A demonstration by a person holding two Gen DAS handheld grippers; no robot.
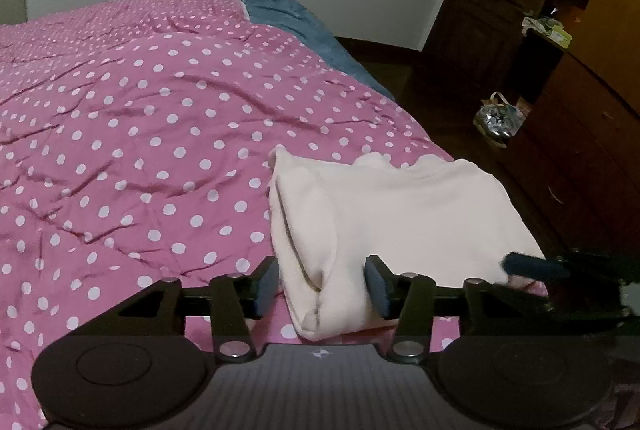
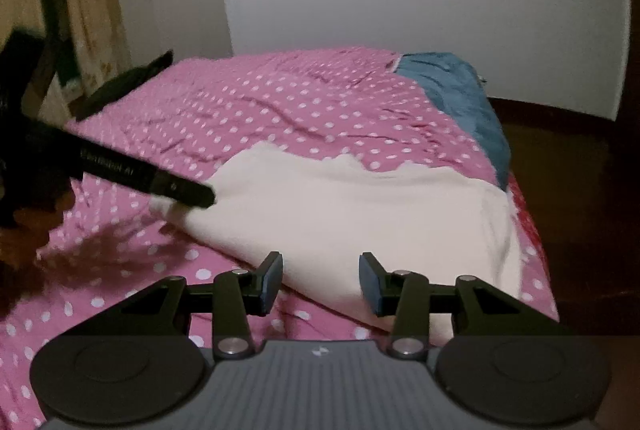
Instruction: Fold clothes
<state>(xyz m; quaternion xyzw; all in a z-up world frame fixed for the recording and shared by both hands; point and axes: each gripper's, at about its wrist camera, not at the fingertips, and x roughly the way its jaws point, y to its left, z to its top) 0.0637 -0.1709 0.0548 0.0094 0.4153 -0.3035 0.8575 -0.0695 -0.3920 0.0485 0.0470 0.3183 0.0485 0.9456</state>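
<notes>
Your cream garment (image 1: 404, 214) lies folded into a thick, soft rectangle at the near right corner of the bed, on the pink quilt (image 1: 132, 118) with its white polka dots. The fabric looks plush and matte, almost fleecy, with a rolled fold along its left side and a wavy far edge. The quilt is thinner and smoother, creased all over in shallow ridges. A blue blanket (image 1: 296, 26) shows at the far right corner of the bed, with a coarser, rumpled surface.

Your left gripper (image 1: 322, 286) has its jaws wide apart, and the near left corner of the garment sits between the blue rubber pads (image 1: 378, 286). The cloth fills much of the gap, but the pads are not pressing it (whether the right pad grazes the fabric is hard to tell). In the right wrist view the same tool appears as a long black finger crossing the garment's left corner.

Your right gripper (image 2: 320, 282) is also spread wide, hovering low over the near edge of the garment (image 2: 352, 214), with the cloth visible in the gap and nothing pinched. From the left wrist view one of its dark fingers lies against the garment's near right edge.

Dark wooden furniture (image 1: 560, 134) stands to the right of the bed, above a dark floor.
</notes>
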